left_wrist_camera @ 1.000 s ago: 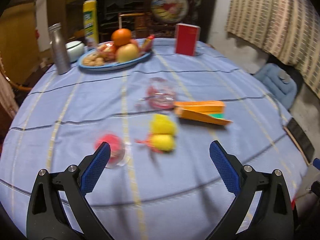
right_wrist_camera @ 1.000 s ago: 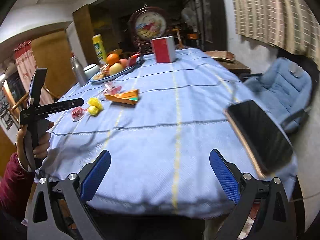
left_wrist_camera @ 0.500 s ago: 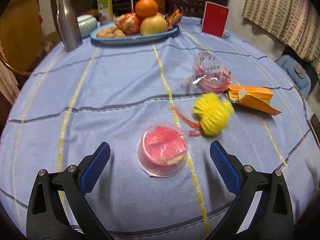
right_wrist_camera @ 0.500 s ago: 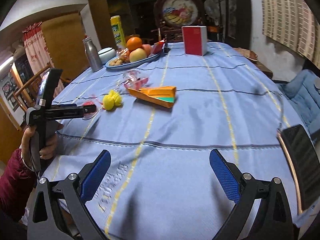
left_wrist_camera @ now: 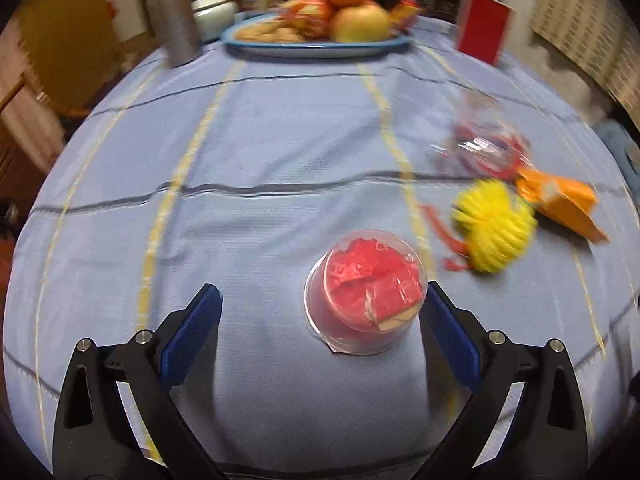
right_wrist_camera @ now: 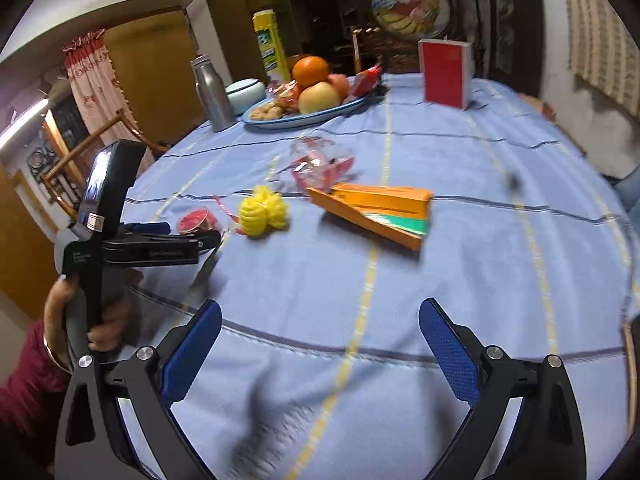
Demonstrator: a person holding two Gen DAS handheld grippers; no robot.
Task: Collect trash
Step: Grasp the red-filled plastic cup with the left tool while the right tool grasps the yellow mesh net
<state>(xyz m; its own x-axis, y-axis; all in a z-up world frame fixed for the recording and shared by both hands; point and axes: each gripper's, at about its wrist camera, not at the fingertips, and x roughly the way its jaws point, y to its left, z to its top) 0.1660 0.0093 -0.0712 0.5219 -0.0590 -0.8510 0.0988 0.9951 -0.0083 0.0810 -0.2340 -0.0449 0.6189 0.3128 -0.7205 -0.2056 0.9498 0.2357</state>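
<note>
Trash lies scattered over the blue checked tablecloth [left_wrist_camera: 280, 152]. Low in the middle of the left wrist frame sits a clear plastic cup [left_wrist_camera: 366, 296] stuffed with red wrappers, resting between the fingers of the left gripper [left_wrist_camera: 320, 332]. Its jaws are spread wide; the right blue pad [left_wrist_camera: 448, 340] is just beside the cup wall, perhaps touching, while the left pad is well apart from it. To the right of the cup is a yellow pompom [left_wrist_camera: 494, 226] with a red string, and beyond it, at the right edge, an orange carton [left_wrist_camera: 560, 204] lying flat and a crumpled clear wrapper [left_wrist_camera: 488, 144], blurred. At the top of the frame stand a fruit plate [left_wrist_camera: 320, 46], a metal bottle [left_wrist_camera: 174, 20] and a red box [left_wrist_camera: 482, 26].

In the right wrist frame the right gripper [right_wrist_camera: 320, 344] hangs over bare cloth at the bottom, jaws wide apart and holding nothing. A hand [right_wrist_camera: 88, 312] at the lower left grips the other tool.
</note>
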